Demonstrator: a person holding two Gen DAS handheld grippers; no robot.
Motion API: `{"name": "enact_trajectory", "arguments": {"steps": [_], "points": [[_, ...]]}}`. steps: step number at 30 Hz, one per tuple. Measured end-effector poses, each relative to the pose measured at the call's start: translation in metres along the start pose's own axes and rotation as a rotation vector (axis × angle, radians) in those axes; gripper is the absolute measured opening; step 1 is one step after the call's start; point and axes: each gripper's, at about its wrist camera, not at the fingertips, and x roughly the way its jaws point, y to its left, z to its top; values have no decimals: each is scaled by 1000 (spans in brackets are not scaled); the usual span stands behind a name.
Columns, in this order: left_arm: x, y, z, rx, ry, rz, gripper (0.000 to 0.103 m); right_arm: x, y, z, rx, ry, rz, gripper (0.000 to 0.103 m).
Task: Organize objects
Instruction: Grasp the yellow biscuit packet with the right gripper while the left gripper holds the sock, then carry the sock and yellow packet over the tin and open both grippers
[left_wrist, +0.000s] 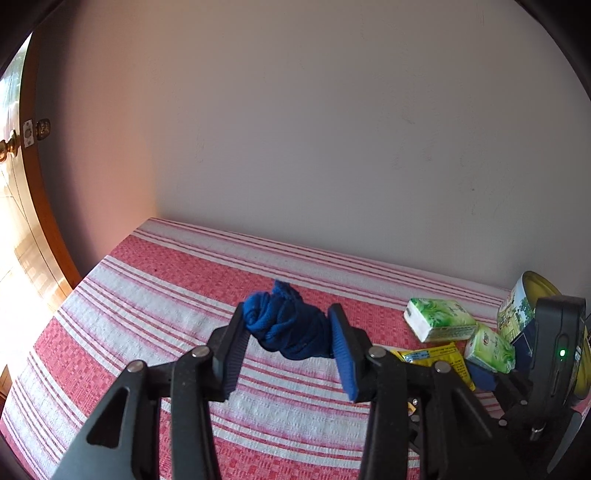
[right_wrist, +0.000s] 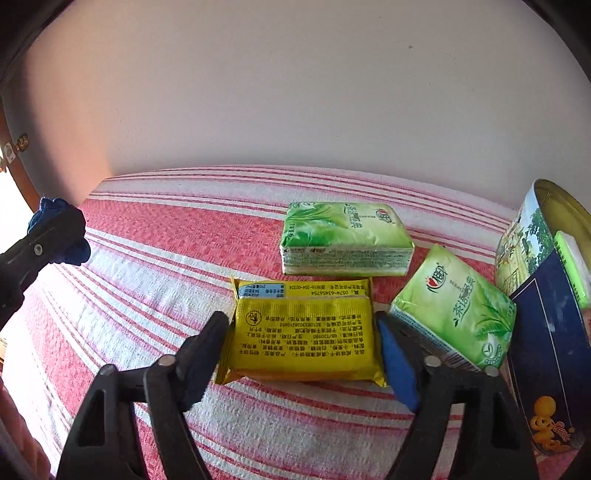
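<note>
My left gripper (left_wrist: 287, 308) is shut on a bunched dark blue cloth (left_wrist: 284, 332) and holds it above the red and white striped table cover (left_wrist: 147, 295). The right wrist view catches that gripper and the blue cloth (right_wrist: 51, 206) at its far left. My right gripper (right_wrist: 301, 317) straddles a yellow snack packet (right_wrist: 303, 339) that lies flat on the cover. Both pads touch the packet's short sides. Part of the yellow packet (left_wrist: 432, 356) also shows in the left wrist view, low on the right.
Two green tissue packs (right_wrist: 343, 236) (right_wrist: 458, 306) lie just beyond and right of the packet. A round printed tin (right_wrist: 524, 236) and a dark blue box (right_wrist: 550, 350) stand at the right edge. A plain wall closes the back; a wooden door (left_wrist: 40, 206) is left.
</note>
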Motion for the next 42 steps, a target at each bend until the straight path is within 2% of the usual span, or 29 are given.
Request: {"name": "enact_trajectory", "arguments": {"steps": [3,5,7,11,14,19,21,24,29,42], "points": [[1,-2,-2,-4,8,13,42,-5,-10,-4,12,-11,52,71],[2,-3,-4,0,7,21,42,-15,-21,-11,46,-42,163,71],[3,-9,-6,20,1,40,42,-32,-33,-19,63,-103,226,71],[0,-27,-12,78,-20,56,42,-69,-52,-35,59,-227,265,71],[-9,-43,-18,106,-46,51,42,-100,-69,-51,59,-324,213,71],[-24,-70,-29,153,-84,10,42,-140,-98,-78,14,-474,17,71],[-28,-81,-33,180,-99,-5,42,-150,-114,-87,24,-503,-26,71],[-33,-95,-40,214,-111,-13,42,-158,-136,-96,53,-511,-61,71],[-38,-113,-49,227,-119,-20,42,-155,-139,-95,97,-499,-93,71],[-64,-143,-64,224,-170,-10,42,-155,-183,-91,134,-532,-109,71]]}}
